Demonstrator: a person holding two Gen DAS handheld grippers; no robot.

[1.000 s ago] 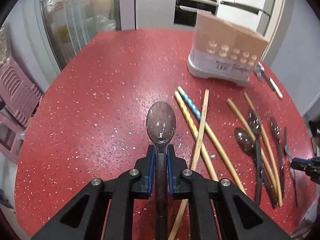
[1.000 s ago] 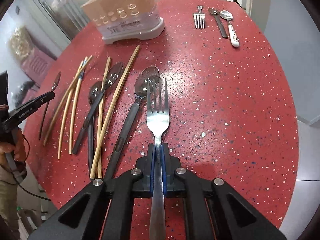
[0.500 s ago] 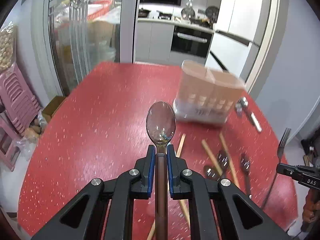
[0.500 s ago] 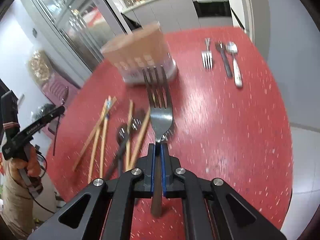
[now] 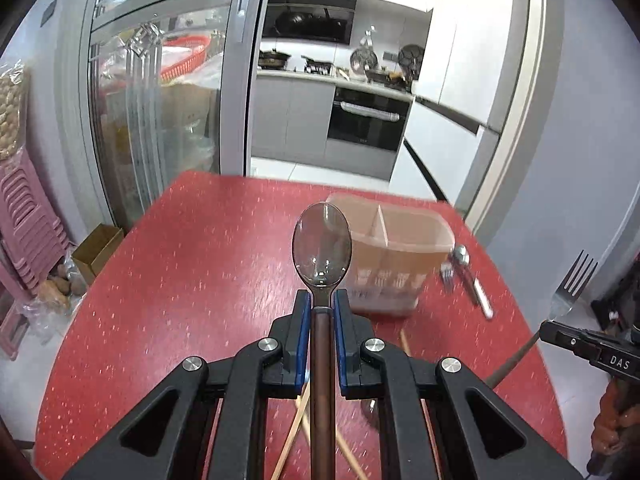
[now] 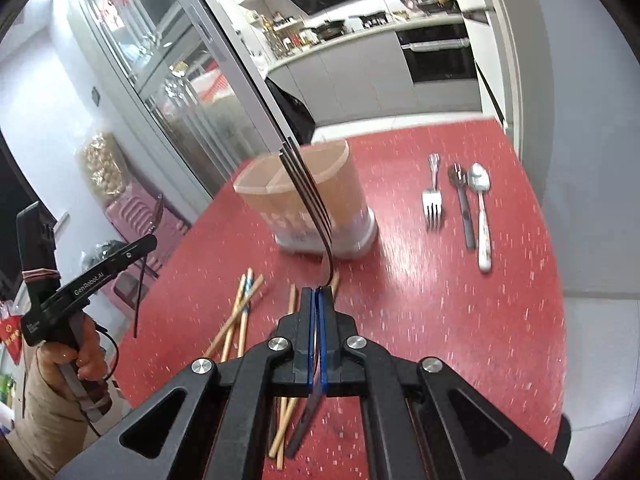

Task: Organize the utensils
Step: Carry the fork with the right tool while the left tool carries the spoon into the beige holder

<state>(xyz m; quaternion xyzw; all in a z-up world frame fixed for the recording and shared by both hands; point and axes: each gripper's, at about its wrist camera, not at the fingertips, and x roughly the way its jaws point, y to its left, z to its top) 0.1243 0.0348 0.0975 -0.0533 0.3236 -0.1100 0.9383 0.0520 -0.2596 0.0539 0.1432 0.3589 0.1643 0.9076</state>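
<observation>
My left gripper (image 5: 321,300) is shut on a dark-handled spoon (image 5: 322,246), held above the red table (image 5: 180,280). My right gripper (image 6: 319,292) is shut on a steel fork (image 6: 308,196), seen edge-on; the fork also shows at the right of the left wrist view (image 5: 572,284). A tan divided utensil holder (image 5: 394,264) stands on a white base ahead of both grippers, also in the right wrist view (image 6: 344,184). Wooden chopsticks (image 6: 240,312) lie on the table below the grippers.
A fork (image 6: 433,200), a dark spoon (image 6: 462,208) and a white-handled spoon (image 6: 482,216) lie side by side right of the holder. A dark utensil (image 6: 304,424) lies by the chopsticks. Pink stools (image 5: 24,220) stand left of the table.
Both grippers have lifted their utensils up from the table and tilted level. The right fork has turned edge-on. The holder now sits straight ahead.
</observation>
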